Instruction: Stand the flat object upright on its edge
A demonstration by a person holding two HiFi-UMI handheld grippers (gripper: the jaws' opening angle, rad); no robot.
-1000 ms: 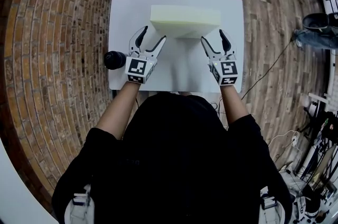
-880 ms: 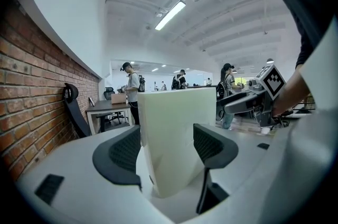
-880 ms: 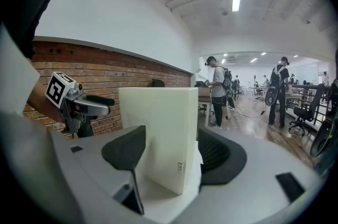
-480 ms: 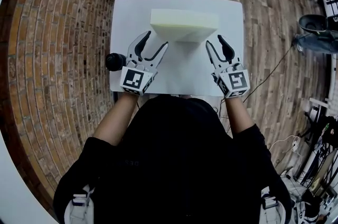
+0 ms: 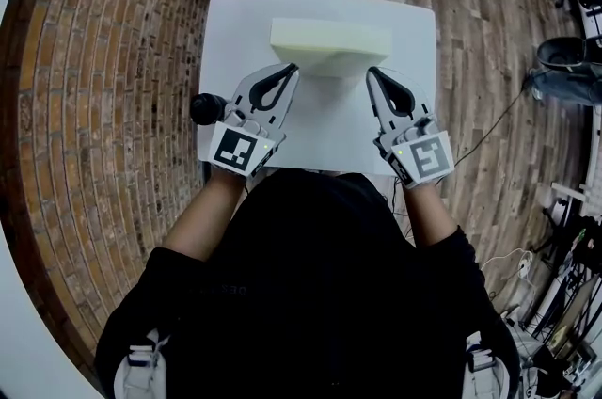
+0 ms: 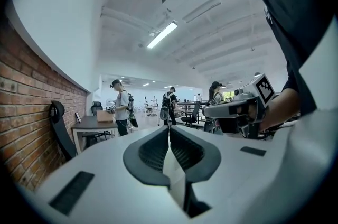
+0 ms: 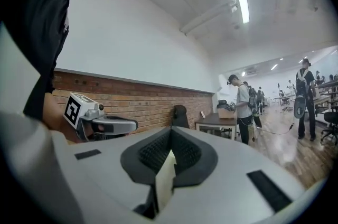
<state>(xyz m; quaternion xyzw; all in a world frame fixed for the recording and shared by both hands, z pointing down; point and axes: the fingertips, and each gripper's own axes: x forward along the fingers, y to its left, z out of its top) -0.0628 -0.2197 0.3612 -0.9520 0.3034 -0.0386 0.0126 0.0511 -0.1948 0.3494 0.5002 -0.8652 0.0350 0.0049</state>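
On the white table (image 5: 221,39) the foam block (image 5: 331,38) seems to stand on its long edge. The left tongs (image 5: 290,68) and right tongs (image 5: 372,71) are pressed together, empty, just beside it (keep clear: a nudge could topple it).

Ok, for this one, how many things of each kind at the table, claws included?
White table: 1
Foam block: 1
Claws: 2, left claw and right claw, both shut
Black knob at the table's left edge: 1
Total: 5
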